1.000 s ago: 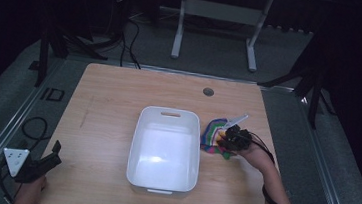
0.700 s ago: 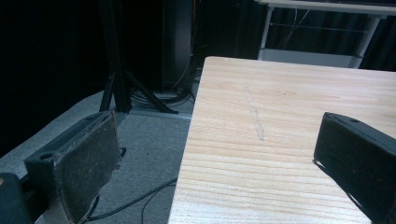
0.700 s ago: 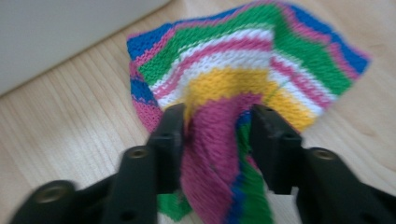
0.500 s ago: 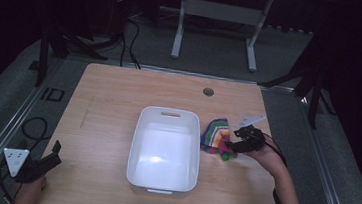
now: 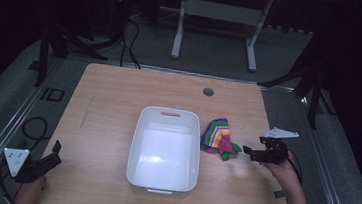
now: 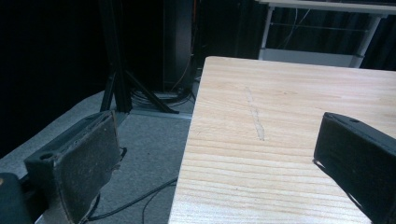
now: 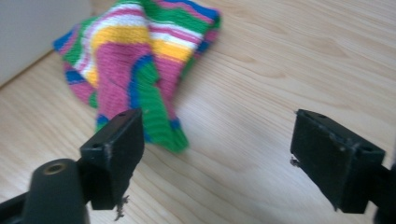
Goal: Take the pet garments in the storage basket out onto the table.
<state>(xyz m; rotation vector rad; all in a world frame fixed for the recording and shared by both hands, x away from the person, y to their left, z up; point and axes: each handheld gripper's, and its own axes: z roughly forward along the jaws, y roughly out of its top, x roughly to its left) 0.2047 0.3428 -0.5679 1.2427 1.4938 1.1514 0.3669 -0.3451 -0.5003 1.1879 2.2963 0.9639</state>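
A striped knitted cloth (image 5: pixel 218 136) in pink, green, yellow and blue lies crumpled on the wooden table (image 5: pixel 108 105), just right of a white plastic tub (image 5: pixel 168 112). My right gripper (image 5: pixel 249 153) is open a short way right of the cloth and apart from it. In the right gripper view the cloth (image 7: pixel 135 60) lies ahead and to the left, and nothing sits between the jaws of the gripper (image 7: pixel 217 135). My left gripper (image 5: pixel 53 154) is open at the table's near left corner. Its view (image 6: pixel 215 140) looks along the table's left edge.
The tub's inside looks bare. A small round hole (image 5: pixel 208 91) sits near the table's far edge. Dark stand legs (image 6: pixel 116 79) and cables lie on the grey floor left of the table. A white frame (image 5: pixel 216 30) stands beyond the far edge.
My right gripper has drawn back to the right, from over the cloth to beside it. The cloth now lies by itself on the table. The left gripper has not moved.
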